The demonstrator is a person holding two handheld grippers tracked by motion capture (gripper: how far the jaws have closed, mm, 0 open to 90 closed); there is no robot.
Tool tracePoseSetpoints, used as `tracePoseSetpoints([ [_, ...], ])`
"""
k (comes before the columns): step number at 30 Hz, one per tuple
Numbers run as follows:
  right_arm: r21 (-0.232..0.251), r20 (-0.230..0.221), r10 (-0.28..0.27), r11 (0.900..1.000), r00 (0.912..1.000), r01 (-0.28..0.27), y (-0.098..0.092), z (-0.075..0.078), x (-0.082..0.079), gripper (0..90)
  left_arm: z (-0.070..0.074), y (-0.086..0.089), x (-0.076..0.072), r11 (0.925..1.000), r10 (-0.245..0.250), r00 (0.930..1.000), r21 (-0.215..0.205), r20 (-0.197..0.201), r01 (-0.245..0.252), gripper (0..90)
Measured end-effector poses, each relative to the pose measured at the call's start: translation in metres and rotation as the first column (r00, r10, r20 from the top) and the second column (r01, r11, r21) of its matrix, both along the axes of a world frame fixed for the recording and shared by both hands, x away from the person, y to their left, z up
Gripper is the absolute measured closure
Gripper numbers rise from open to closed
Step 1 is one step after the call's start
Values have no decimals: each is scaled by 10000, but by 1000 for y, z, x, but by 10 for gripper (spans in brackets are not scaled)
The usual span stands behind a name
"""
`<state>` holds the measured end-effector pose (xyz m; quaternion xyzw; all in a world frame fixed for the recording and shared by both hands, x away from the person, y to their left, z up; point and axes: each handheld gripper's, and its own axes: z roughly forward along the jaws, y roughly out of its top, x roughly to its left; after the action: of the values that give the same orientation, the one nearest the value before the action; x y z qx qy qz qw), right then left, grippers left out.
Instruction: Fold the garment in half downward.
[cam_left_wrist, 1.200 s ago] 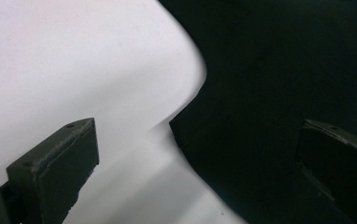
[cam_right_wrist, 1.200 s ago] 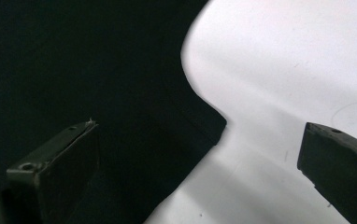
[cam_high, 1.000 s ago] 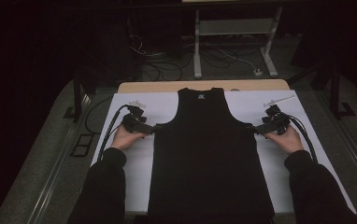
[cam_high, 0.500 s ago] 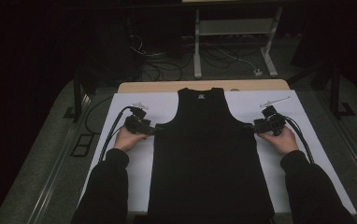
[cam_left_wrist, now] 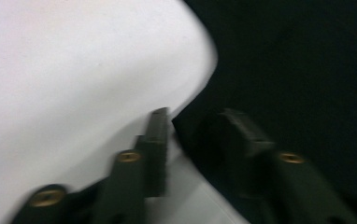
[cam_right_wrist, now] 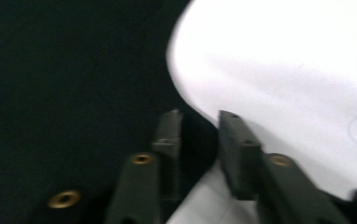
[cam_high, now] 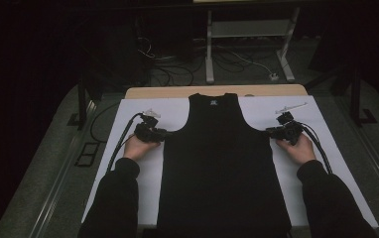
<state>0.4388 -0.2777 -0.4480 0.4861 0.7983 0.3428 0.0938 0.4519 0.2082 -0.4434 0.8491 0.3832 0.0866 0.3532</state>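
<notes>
A black tank top [cam_high: 217, 163] lies flat on a white sheet [cam_high: 143, 114], neck toward the far edge. My left gripper [cam_high: 163, 133] sits at the bottom of the top's left armhole. In the left gripper view its jaws [cam_left_wrist: 193, 114] straddle the fabric's edge [cam_left_wrist: 298, 70]; they have just been closing and a gap still shows. At the opposite armhole my right gripper [cam_high: 269, 130] does the same. Its jaws [cam_right_wrist: 200, 114] have also just been closing, with the hem of the tank top [cam_right_wrist: 64, 70] between them and the pads still slightly apart.
The sheet covers a wooden table whose far edge [cam_high: 217, 91] shows past the neck. Behind it on the floor stand a metal frame [cam_high: 247, 29] and loose cables [cam_high: 177, 69]. A floor box [cam_high: 86, 153] lies left of the table.
The jaws of both grippers have narrowed around the tank top's armhole edges. Both hands stay almost where they were, the right one a touch closer to the top.
</notes>
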Motion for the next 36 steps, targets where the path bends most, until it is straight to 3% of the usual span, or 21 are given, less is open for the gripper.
tracePoseSetpoints([
  [1,0,0,0,10000,10000,0,0,0,0,751,0,-1,0,10000,71,10000,-59,11,-71,663],
  [2,143,-72,6,9999,10000,-5,0,-1,0,809,-1,-2,0,10000,2,10000,-90,25,-1,732],
  [5,139,-110,17,9999,9999,-16,1,0,0,827,-2,-4,-1,10000,-38,10000,-85,78,38,835],
  [9,163,-240,-102,9998,9997,106,1,1,-1,831,0,-4,-3,9999,2,10000,-170,11,-2,854],
  [12,388,-497,-441,9982,9978,460,1,1,-2,831,4,0,-8,9962,238,9997,-846,75,-231,854],
  [14,416,-506,-523,9977,9974,544,1,1,-4,833,8,5,-15,9876,536,9980,-1497,322,-482,854],
  [15,497,-543,-526,9972,9971,553,1,2,-4,834,8,6,-17,9863,485,9983,-1593,337,-425,855],
  [19,774,-631,-402,9960,9972,450,0,4,-9,835,9,7,-23,9883,303,9987,-1508,404,-239,856],
  [22,792,-662,-384,9959,9971,436,-1,8,-14,836,12,10,-25,9818,399,9988,-1869,293,-337,856],
  [24,824,-682,-410,9955,9968,466,-1,9,-15,836,12,11,-26,9824,455,9989,-1817,134,-423,856],
  [27,1049,-814,-300,9937,9962,385,-6,8,-19,833,10,12,-28,9772,563,9984,-2045,-77,-567,855],
  [33,1641,-767,-415,9850,9962,537,-15,12,-25,837,14,11,-30,9717,572,9983,-2291,-120,-584,850],
  [36,1677,-684,-363,9847,9970,474,-15,14,-27,837,15,12,-31,9695,547,9983,-2383,-198,-579,850],
])
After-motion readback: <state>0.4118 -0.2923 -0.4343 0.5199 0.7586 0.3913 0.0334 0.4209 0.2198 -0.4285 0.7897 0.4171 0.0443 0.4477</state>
